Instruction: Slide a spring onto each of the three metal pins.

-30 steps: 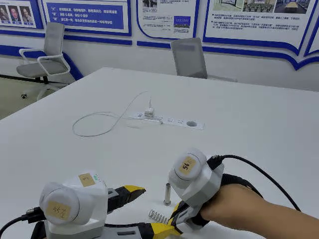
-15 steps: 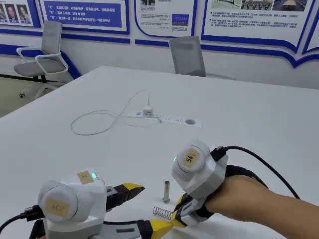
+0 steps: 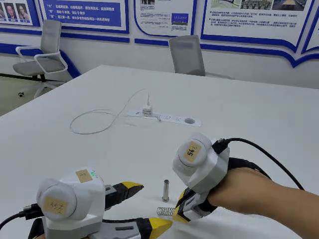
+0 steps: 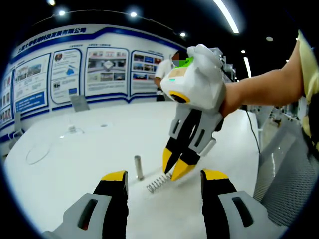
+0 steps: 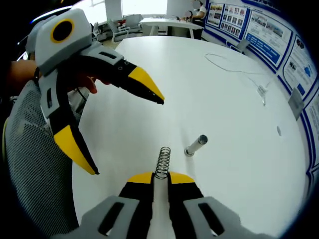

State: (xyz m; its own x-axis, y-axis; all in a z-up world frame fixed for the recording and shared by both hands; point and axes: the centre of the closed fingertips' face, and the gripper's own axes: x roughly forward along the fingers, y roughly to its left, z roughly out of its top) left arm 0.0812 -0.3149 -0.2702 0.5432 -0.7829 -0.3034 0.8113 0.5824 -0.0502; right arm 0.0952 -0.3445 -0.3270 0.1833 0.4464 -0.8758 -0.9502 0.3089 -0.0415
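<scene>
Right gripper (image 5: 160,175): jaws are pressing together on the near end of the spring (image 5: 162,162), which is sticking straight out ahead of the yellow tips. In the head view this gripper is sitting at the near right of the table, angling down and to the left, with a person's hand and forearm gripping it from behind and a black cord trailing off to the right.

Left gripper (image 4: 164,177): jaws are standing wide apart and holding nothing. It is hovering at the near left, its tips pointing right toward the spring.

Spring: it is lying low over the table (image 3: 239,114), between the two grippers; whether its free end is touching the surface cannot be told.

Metal pin (image 3: 165,190): it is standing upright on the table, just beyond the spring and apart from it.

Power strip (image 3: 169,119): it is lying farther back at mid-table, carrying a small white charger (image 3: 147,110); a white cable (image 3: 94,122) is looping off to the left.

Two grey chairs (image 3: 187,55): they are standing at the far edge, in front of blue-trimmed wall boards (image 3: 164,15).
</scene>
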